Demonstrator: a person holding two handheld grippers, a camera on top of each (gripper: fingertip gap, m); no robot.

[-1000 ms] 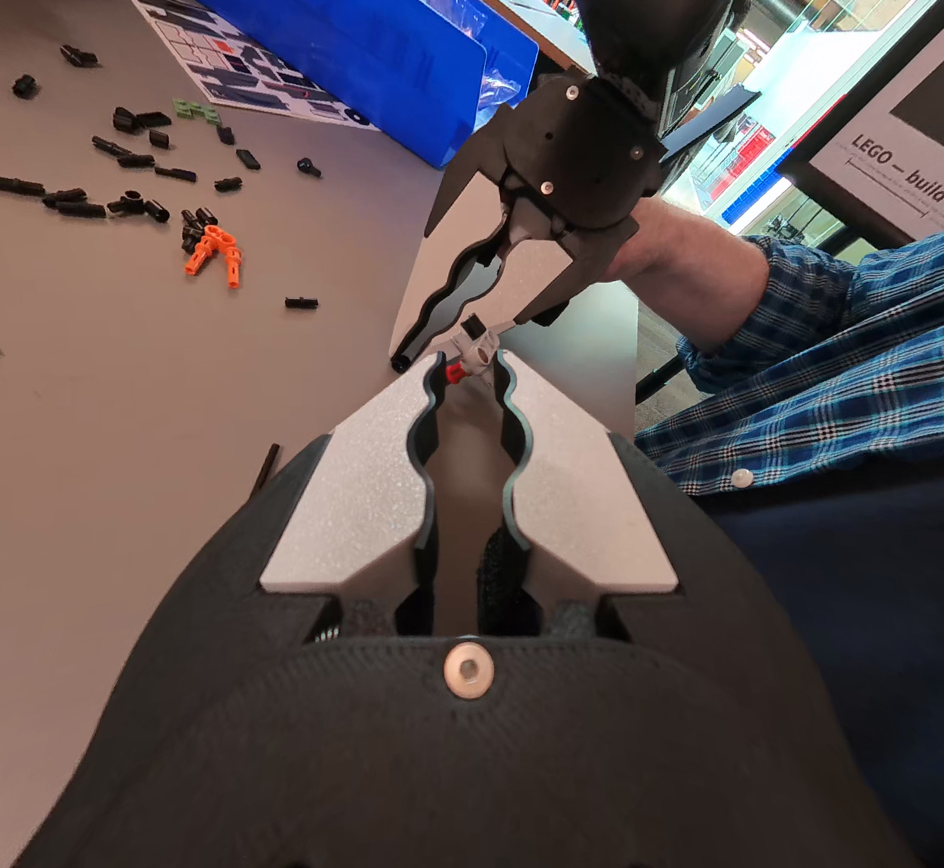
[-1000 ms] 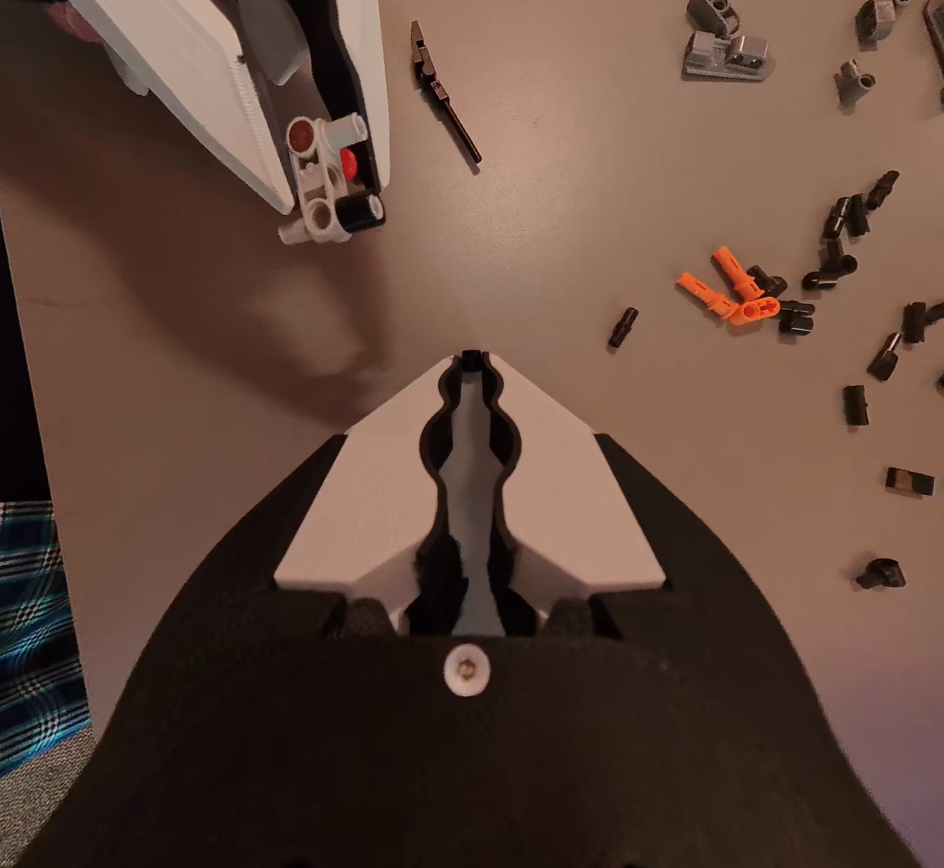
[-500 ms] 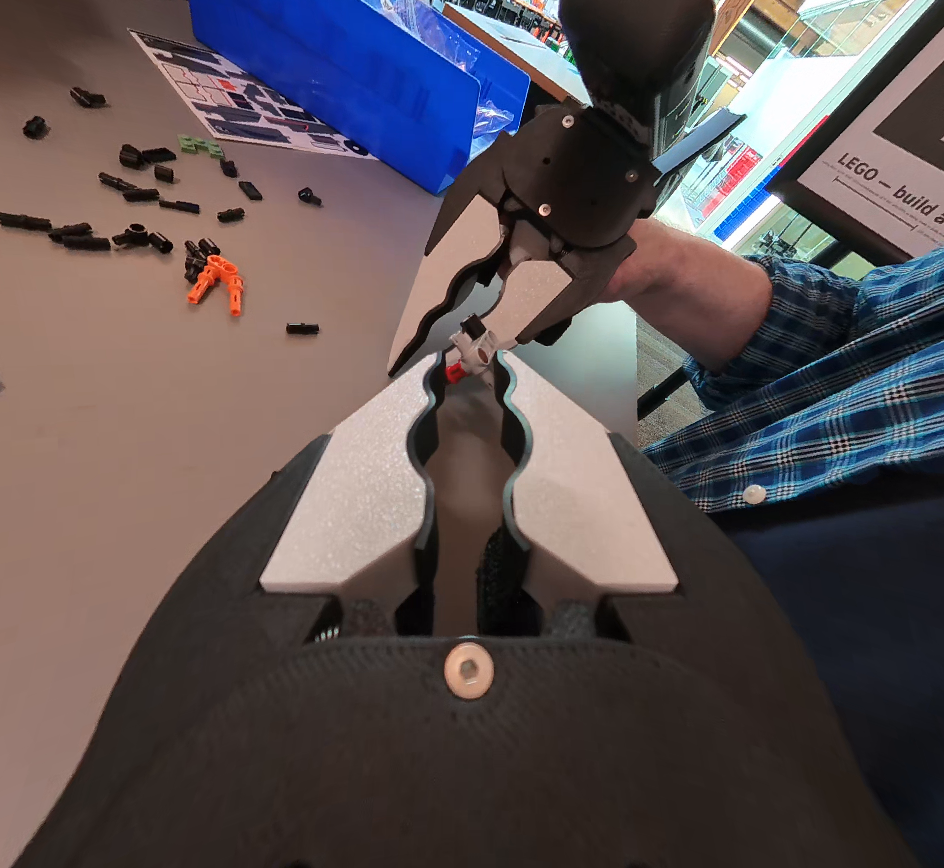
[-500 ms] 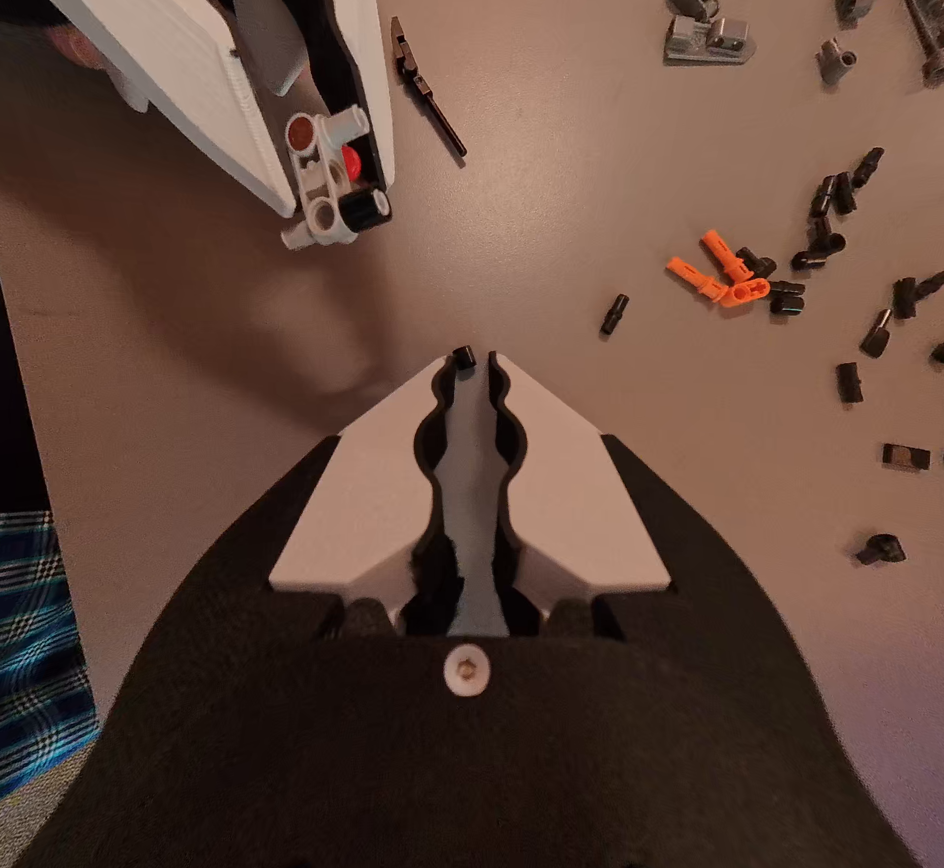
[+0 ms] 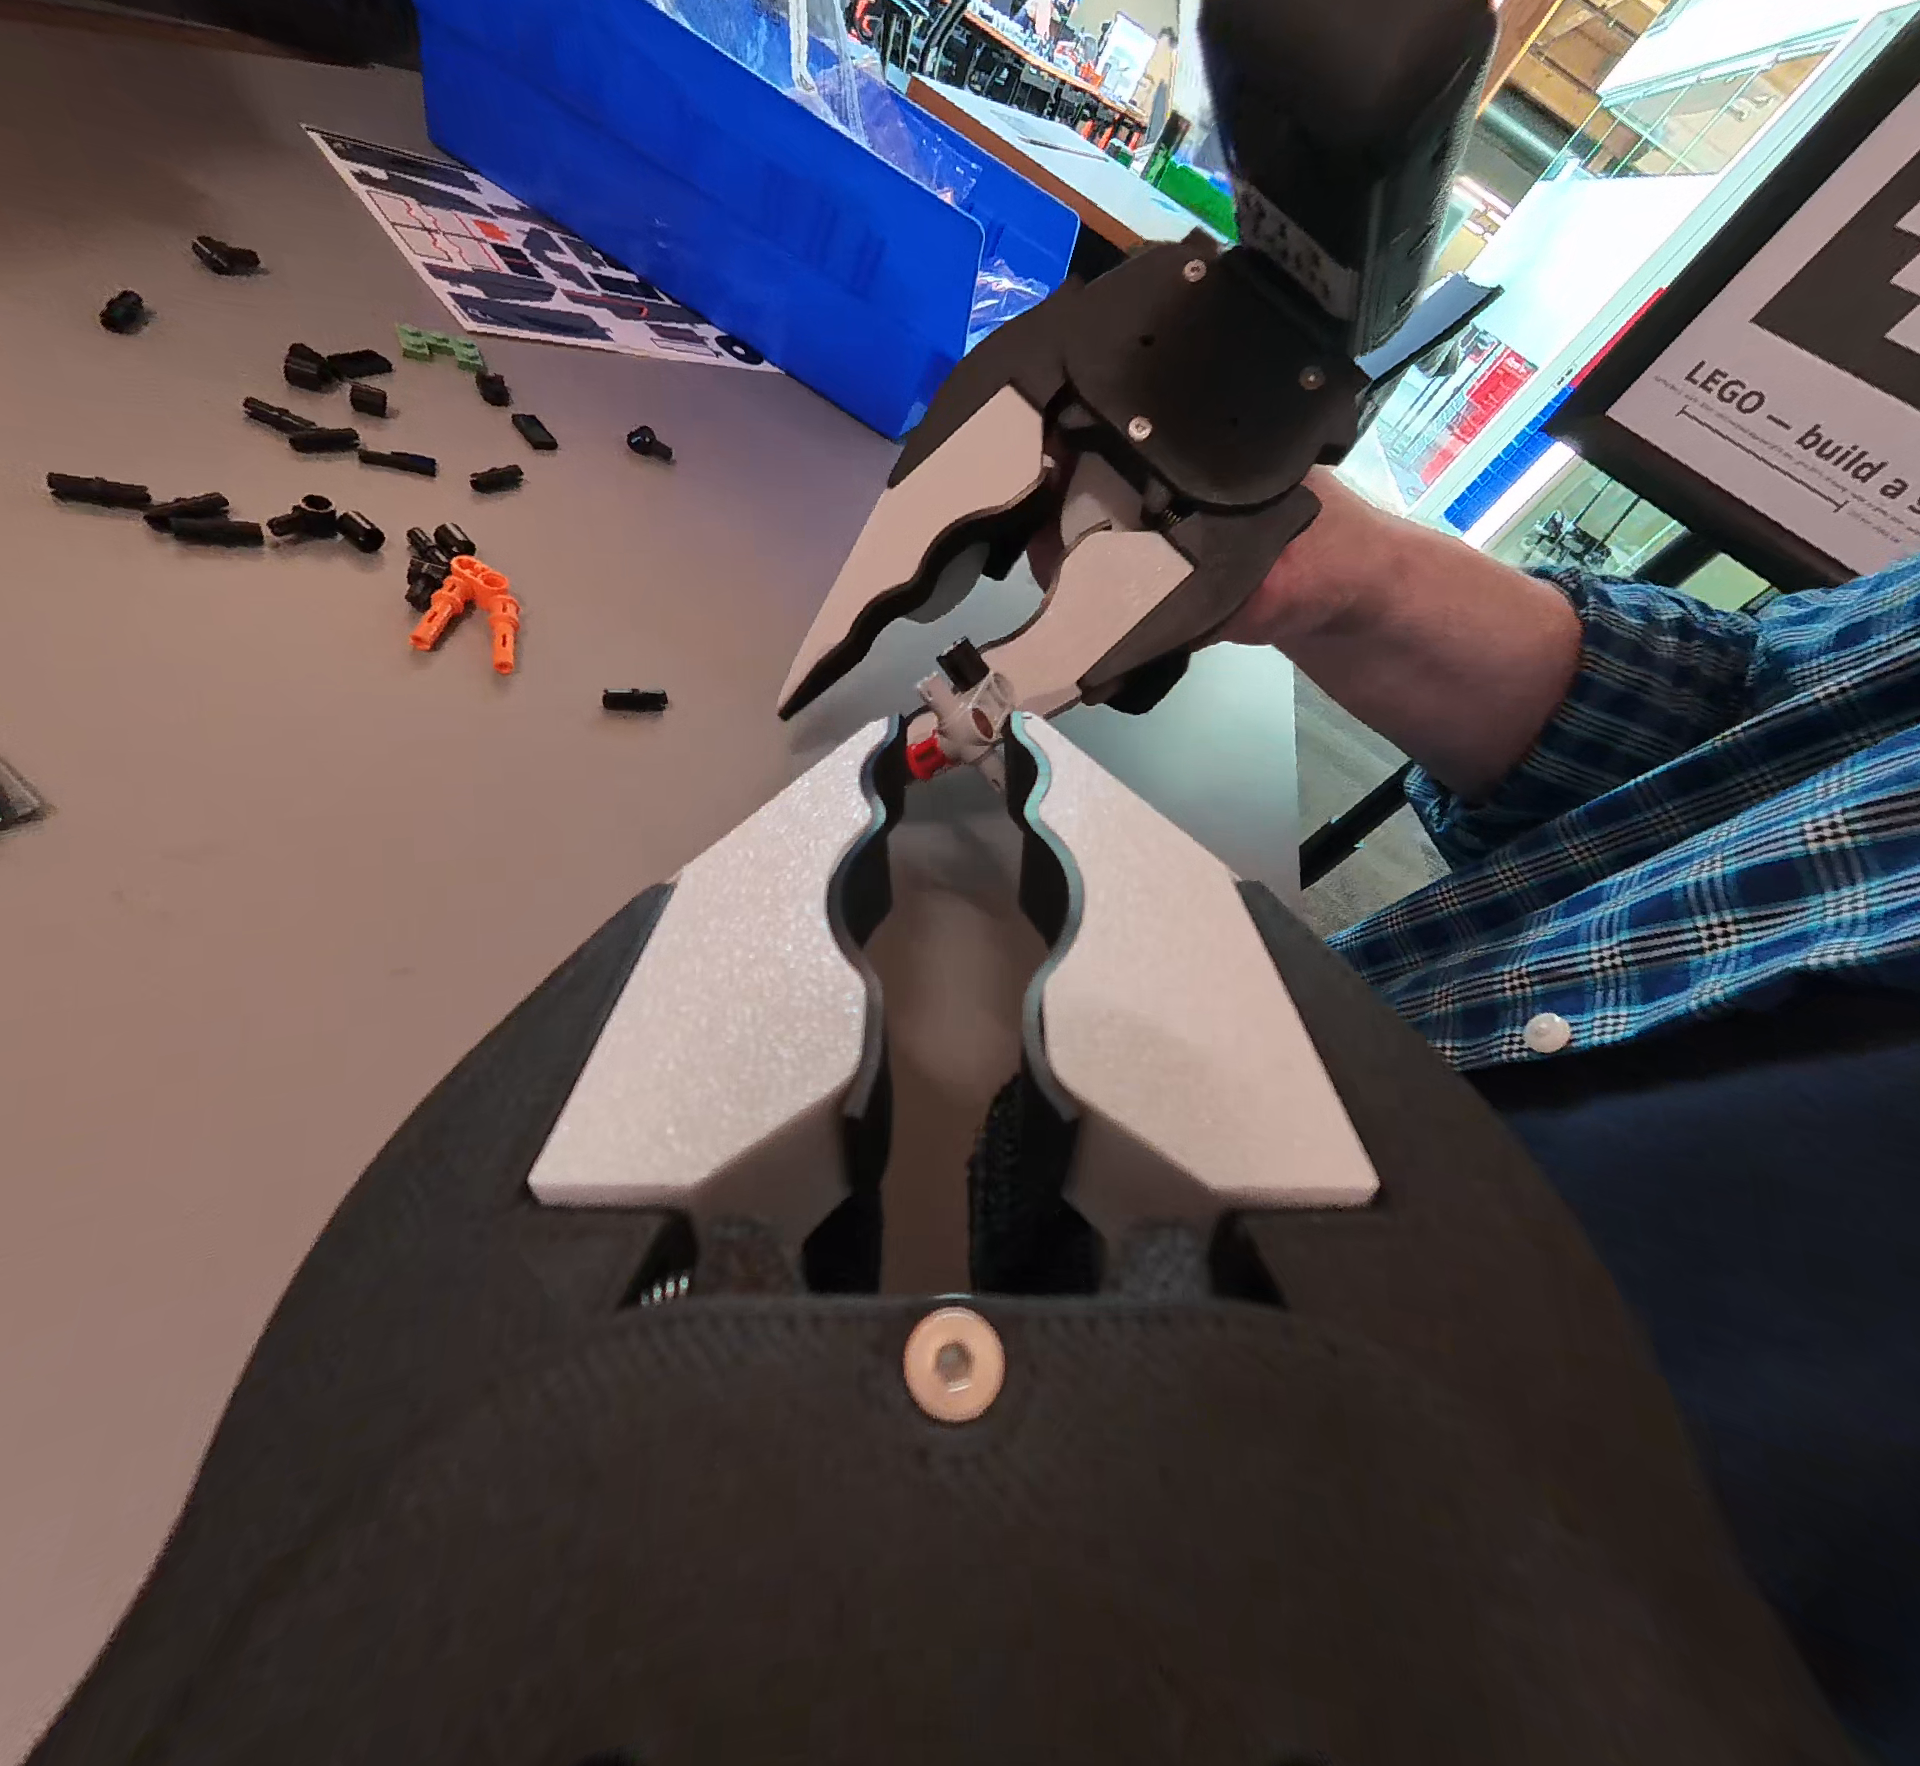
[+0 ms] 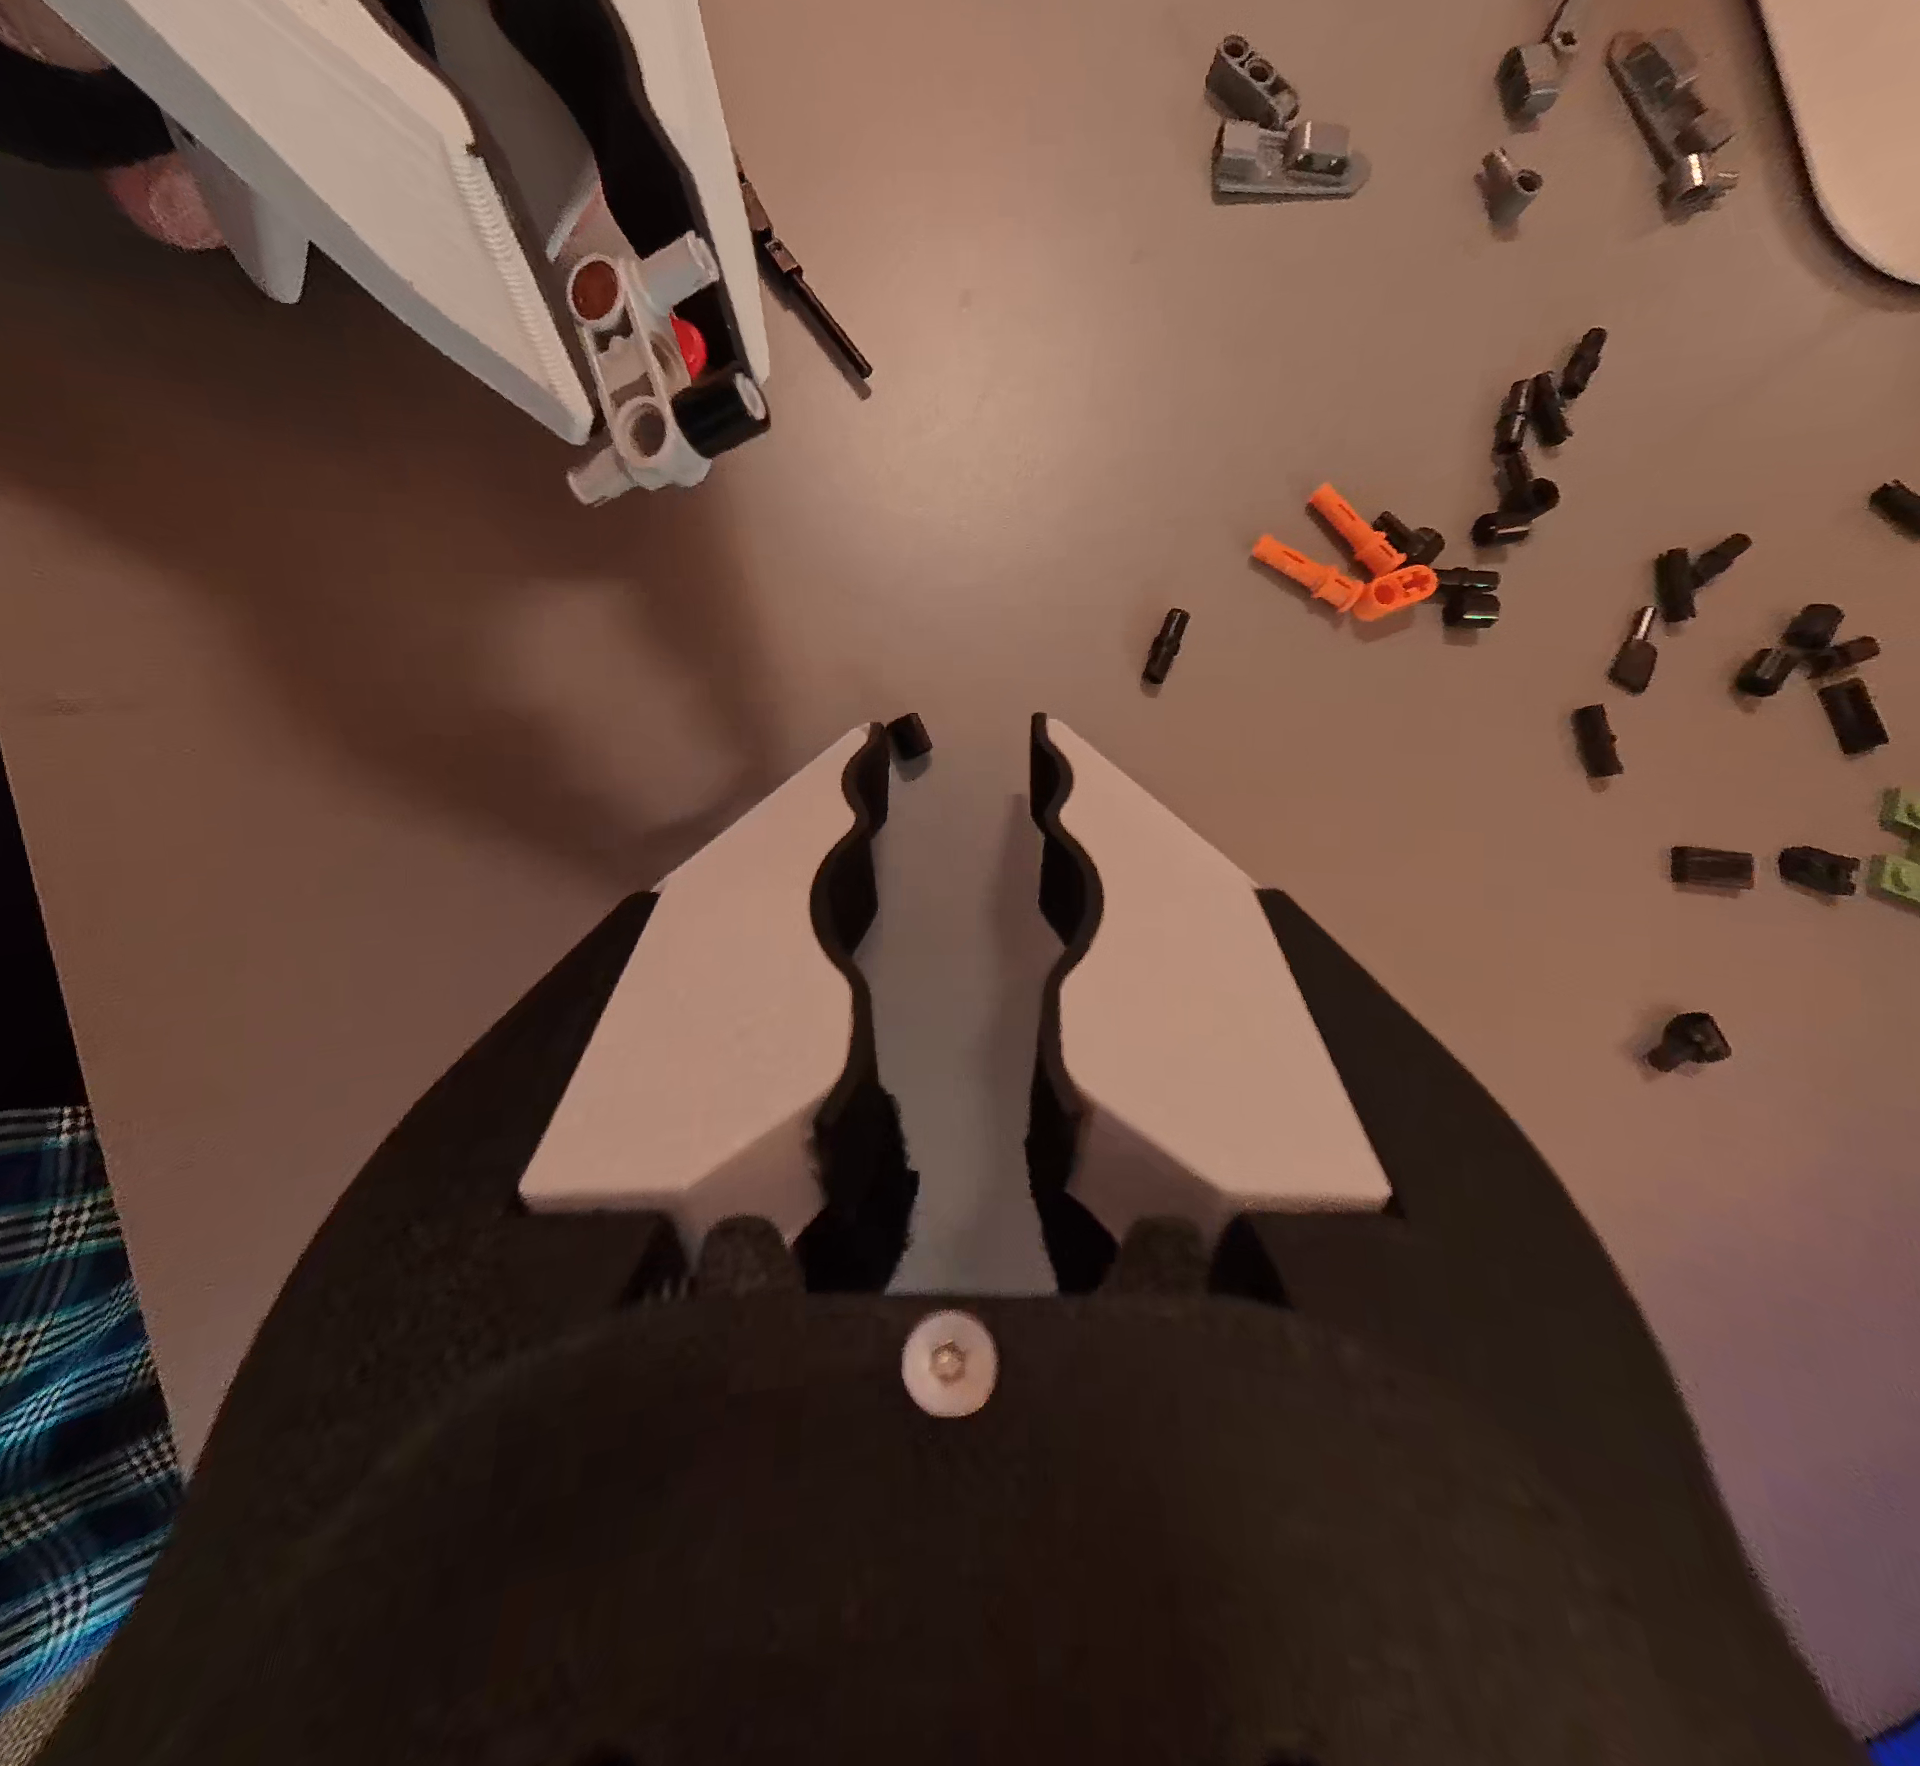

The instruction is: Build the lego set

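Observation:
My left gripper (image 5: 954, 740) is shut on a small white lego assembly (image 5: 966, 698) that carries a red pin and a black pin. It holds the assembly above the table. It also shows at the upper left of the right wrist view (image 6: 670, 397), with the assembly (image 6: 613, 366) at its tips. My right gripper (image 6: 956, 727) is open. A small black pin (image 6: 909, 737) sits right at its left fingertip; I cannot tell whether it clings to the pad or is loose. In the left wrist view the right gripper (image 5: 920, 700) hangs open just beyond the assembly.
Loose black pins (image 6: 1527, 459) and orange pieces (image 6: 1351, 563) lie to the right on the grey table (image 6: 987, 366). Grey parts (image 6: 1278, 147) and a white tray edge (image 6: 1829, 54) lie farther off. A blue bin (image 5: 675, 158) and a printed sheet (image 5: 499, 262) stand behind. A plaid sleeve (image 5: 1662, 781) is at the right.
My right gripper was shut on the small black pin and has opened; the pin now sits beside its left fingertip. The left gripper still holds the white assembly.

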